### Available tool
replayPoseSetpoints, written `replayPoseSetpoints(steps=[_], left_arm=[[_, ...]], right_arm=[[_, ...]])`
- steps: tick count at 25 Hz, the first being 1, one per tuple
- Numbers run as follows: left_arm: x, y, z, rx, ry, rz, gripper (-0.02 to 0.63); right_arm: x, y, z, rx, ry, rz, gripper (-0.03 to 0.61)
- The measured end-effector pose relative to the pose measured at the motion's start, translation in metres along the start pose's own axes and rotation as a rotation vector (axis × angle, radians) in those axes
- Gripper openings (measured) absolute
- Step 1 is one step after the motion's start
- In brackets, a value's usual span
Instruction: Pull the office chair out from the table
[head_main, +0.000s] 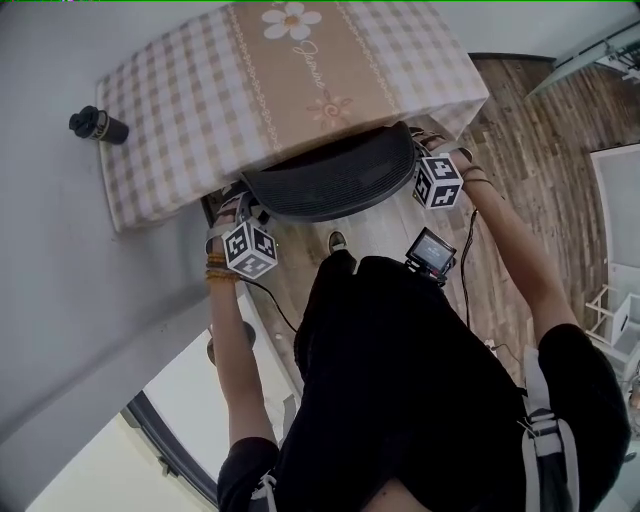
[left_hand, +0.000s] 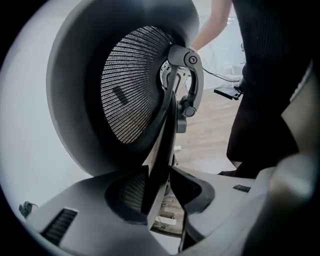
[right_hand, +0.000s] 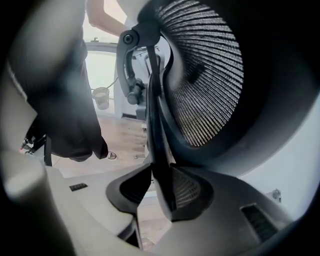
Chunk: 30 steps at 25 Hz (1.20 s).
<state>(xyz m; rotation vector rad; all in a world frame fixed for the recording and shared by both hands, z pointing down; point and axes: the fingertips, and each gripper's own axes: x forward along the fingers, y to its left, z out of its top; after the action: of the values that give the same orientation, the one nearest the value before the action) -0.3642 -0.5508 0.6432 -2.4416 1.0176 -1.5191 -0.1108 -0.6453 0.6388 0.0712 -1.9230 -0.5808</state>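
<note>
Head view: office chair (head_main: 335, 180) stands at the near edge of the table (head_main: 190, 110). Its dark curved backrest sits just under the hanging checked cloth (head_main: 400, 60), and the rest of the chair is hidden beneath it. The person stands directly behind the backrest on the wood floor (head_main: 530, 130), one arm out to each end. Left gripper (head_main: 243, 197) is at the backrest's left end and right gripper (head_main: 424, 150) at its right end, both tilted downward. Left gripper view: the backrest's thin rim (left_hand: 159, 150) runs upright between the two pads (left_hand: 125, 192). Both pads lie against it, the jaws narrowed to the rim's thickness, so the chair is gripped. The grey mesh (left_hand: 132, 85) fills the view above and left of the jaws. Right gripper view: same arrangement mirrored. The dark frame edge (right_hand: 157, 145) is clamped between the pads (right_hand: 187, 190), with the mesh panel (right_hand: 210, 80) above and right. A dark cylindrical object (head_main: 97, 125) lies on the grey floor left of the table, well apart from the chair.
</note>
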Motion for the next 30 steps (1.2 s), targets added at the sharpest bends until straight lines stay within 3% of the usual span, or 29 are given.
replayPoseSetpoints(steps=[11, 30], left_arm=[[-0.003, -0.012, 0.0, -0.087, 0.066, -0.035, 0.146], [-0.03, -0.073, 0.008, -0.18, 0.126, -0.081, 0.153]], right_arm=[[-0.006, 0.01, -0.002, 0.014, 0.021, -0.016, 0.123], [-0.041, 0.076, -0.006, 0.017, 0.013, -0.034, 0.123]])
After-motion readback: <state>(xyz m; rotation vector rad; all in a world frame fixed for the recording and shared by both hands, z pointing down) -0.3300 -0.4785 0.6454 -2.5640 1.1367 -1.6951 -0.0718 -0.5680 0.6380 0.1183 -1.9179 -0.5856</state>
